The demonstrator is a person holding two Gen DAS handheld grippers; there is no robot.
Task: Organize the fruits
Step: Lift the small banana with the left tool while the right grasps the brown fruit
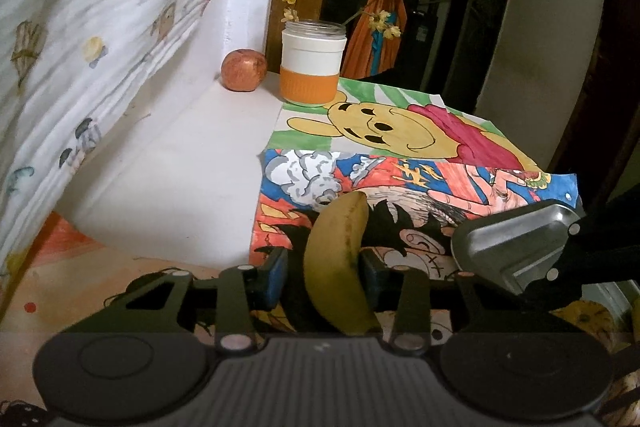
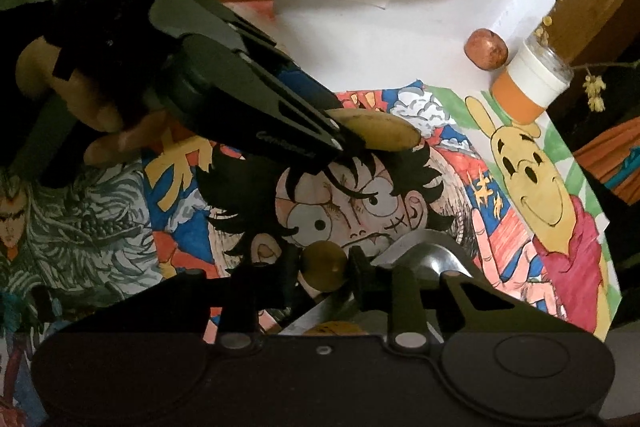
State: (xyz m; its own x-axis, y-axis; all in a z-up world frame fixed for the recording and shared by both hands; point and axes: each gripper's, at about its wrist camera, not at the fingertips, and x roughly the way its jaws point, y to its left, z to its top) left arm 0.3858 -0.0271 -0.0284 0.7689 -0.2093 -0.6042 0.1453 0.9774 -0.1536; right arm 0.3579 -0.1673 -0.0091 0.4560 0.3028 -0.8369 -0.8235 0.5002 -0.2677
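Note:
A yellow banana (image 1: 336, 267) lies lengthwise between the blue pads of my left gripper (image 1: 323, 277), which is shut on it above the coloured drawings. From the right wrist view the left gripper (image 2: 344, 137) comes in from the upper left, with the banana's tip (image 2: 384, 135) sticking out past its fingers. My right gripper (image 2: 325, 267) is shut on a small round brown-yellow fruit (image 2: 324, 265) just over a shiny metal tray (image 2: 424, 259). The same tray (image 1: 516, 243) shows at the right of the left wrist view. A reddish apple (image 1: 244, 70) rests in the far corner.
A jar with an orange band (image 1: 313, 67) holds flower twigs beside the apple (image 2: 486, 49). Coloured cartoon drawings (image 1: 400, 131) cover the white surface. A printed cloth (image 1: 100, 27) hangs along the left. A person's hand (image 2: 100, 123) grips the left gripper. Another yellowish fruit (image 2: 336, 329) lies under the right gripper.

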